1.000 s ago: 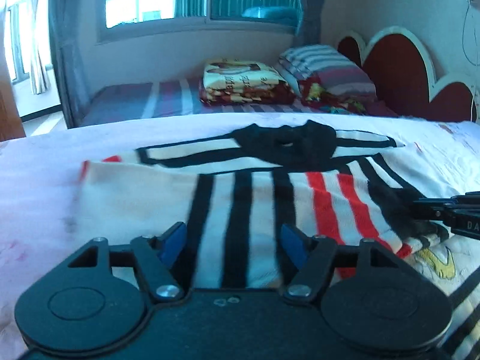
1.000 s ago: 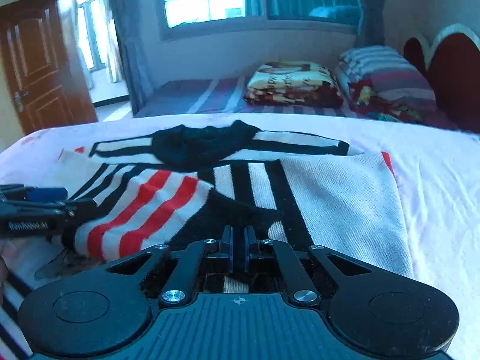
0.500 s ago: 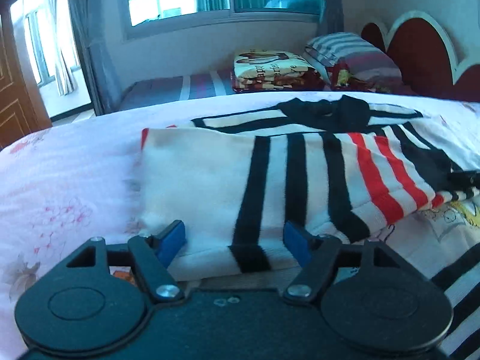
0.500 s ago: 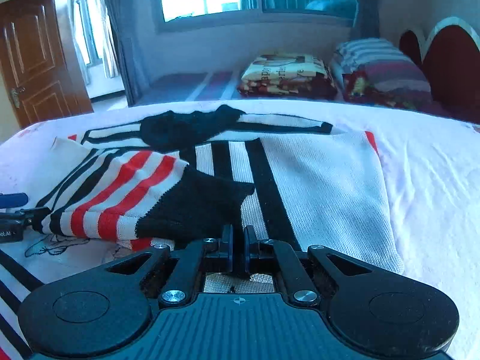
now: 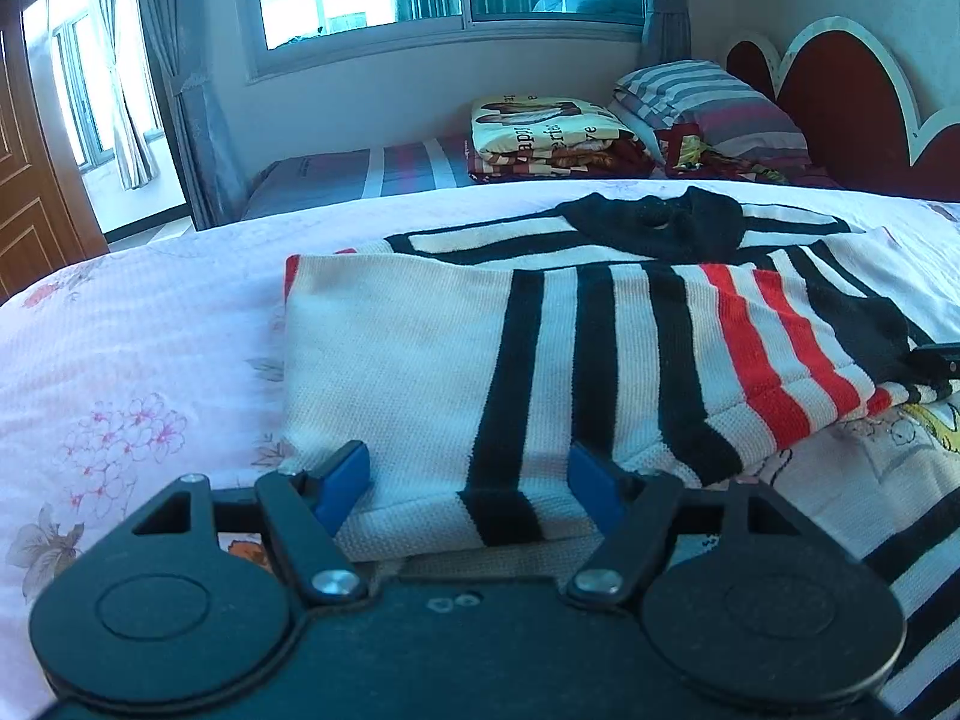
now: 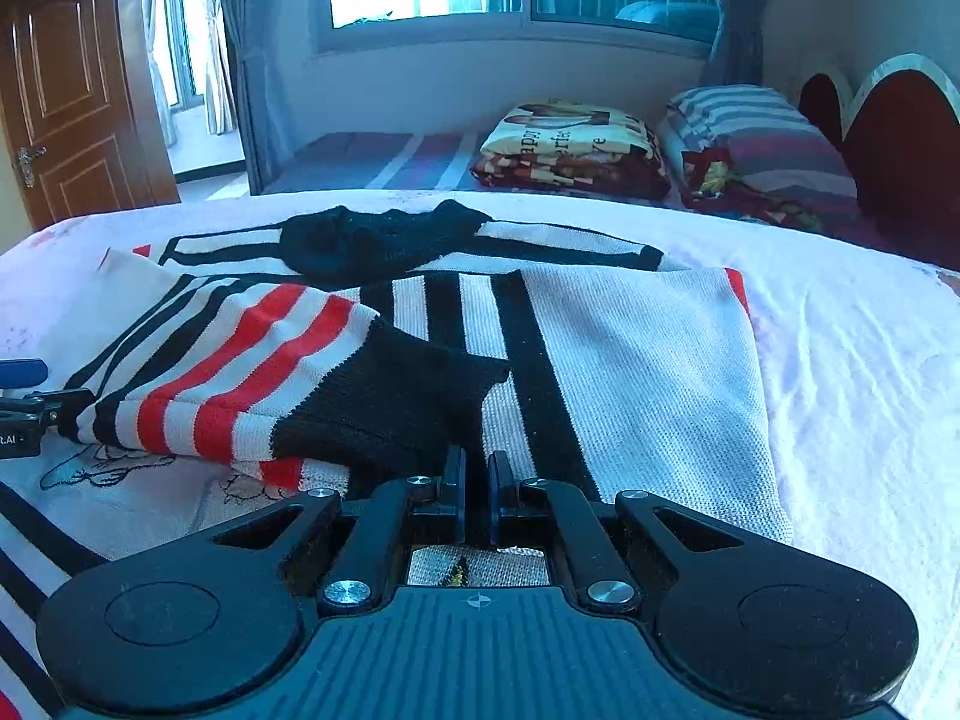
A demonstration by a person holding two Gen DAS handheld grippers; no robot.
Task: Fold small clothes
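Observation:
A small white knitted sweater (image 5: 420, 360) with black and red stripes lies partly folded on the bed; it also shows in the right wrist view (image 6: 630, 372). Its black collar (image 5: 654, 222) points to the far side. A red-striped sleeve with a black cuff (image 6: 390, 408) is folded across the body. My left gripper (image 5: 468, 474) is open, its blue pads either side of the sweater's near hem. My right gripper (image 6: 476, 474) has its jaws nearly closed at the sweater's near edge beside the cuff; I cannot tell if cloth is pinched.
The bed has a pink floral sheet (image 5: 120, 360). Another white garment with a cartoon print and black stripes (image 6: 120, 498) lies under the sweater's near side. A second bed behind holds a folded blanket (image 5: 546, 132) and striped pillows (image 5: 708, 102). A wooden door (image 6: 66, 90) stands at the left.
Both grippers have drawn back toward the near edge of the sweater. The left gripper has shifted left along the hem. The right gripper's jaws have parted slightly.

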